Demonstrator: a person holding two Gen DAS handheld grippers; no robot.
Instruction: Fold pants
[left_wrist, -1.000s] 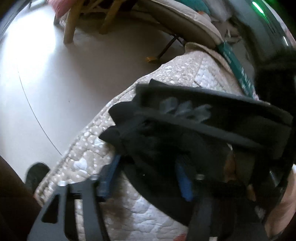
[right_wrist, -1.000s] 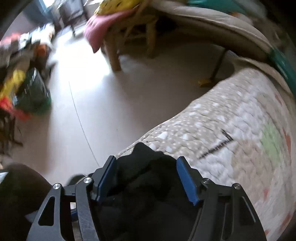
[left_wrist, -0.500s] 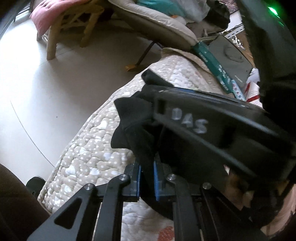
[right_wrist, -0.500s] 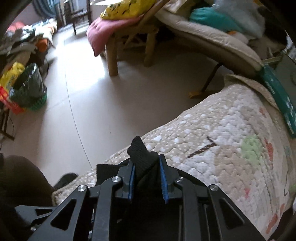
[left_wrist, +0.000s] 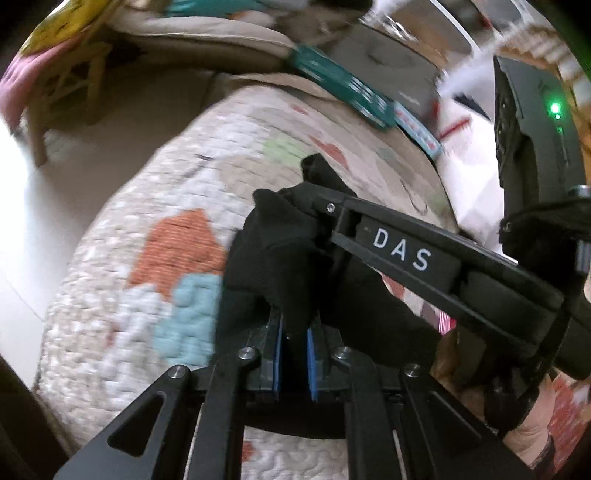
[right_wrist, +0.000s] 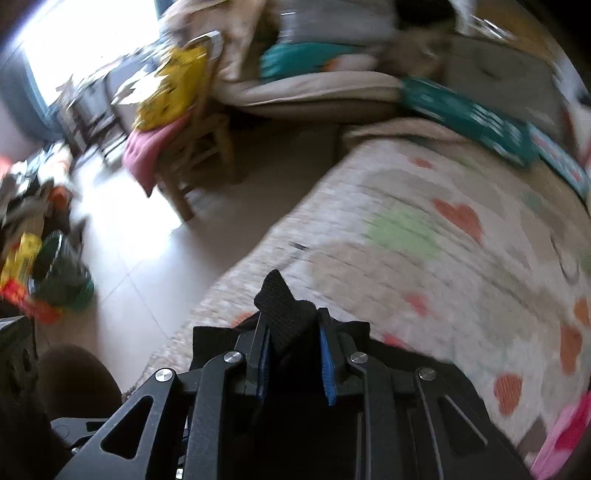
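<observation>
Jaws of both grippers clamp black pants (left_wrist: 280, 251): left gripper (left_wrist: 294, 358) and right gripper (right_wrist: 294, 354) each pinch a fold at six o'clock, raised above the patterned quilt (right_wrist: 424, 236).

Two claws (left_wrist: 294, 354) (right_wrist: 295, 360) — one black pants (left_wrist: 280, 254), one quilt (left_wrist: 147, 206).

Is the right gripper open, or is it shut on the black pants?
Shut on the black pants: right gripper has both blue pads pressing a bunched fold.
</observation>
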